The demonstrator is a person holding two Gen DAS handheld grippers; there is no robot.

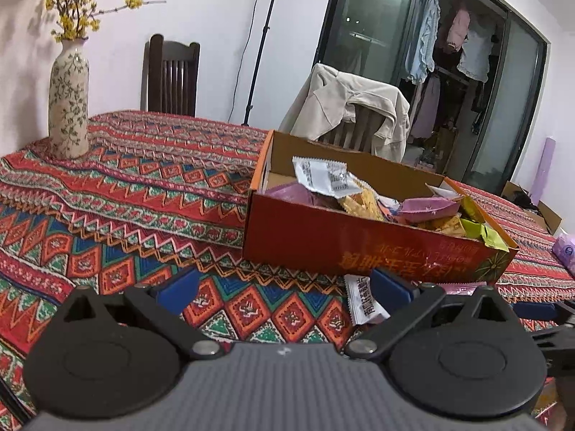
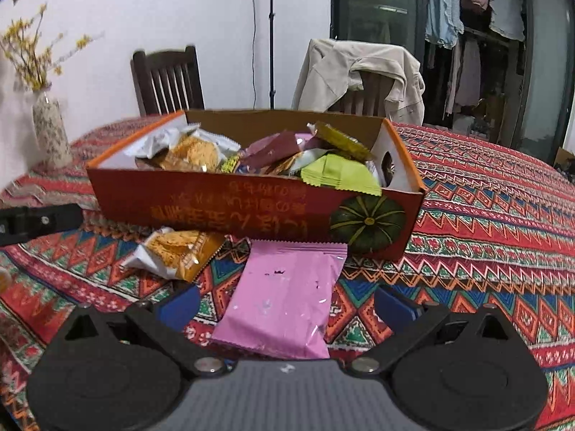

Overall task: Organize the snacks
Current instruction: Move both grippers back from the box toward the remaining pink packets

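My right hand-held gripper (image 2: 285,307) spread wide, pink packet (image 2: 284,298) lying between fingers on surface (image 2: 485,215), touching box (image 2: 251,212) front. Orange packet (image 2: 179,251) beside it. My left hand-held gripper (image 1: 284,287) spread, empty, white packet (image 1: 363,301) near right finger.

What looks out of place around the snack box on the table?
Two snacks lie outside the orange box, on the tablecloth against its front: a pink packet and an orange cracker packet. The box's printing is upside down from here.
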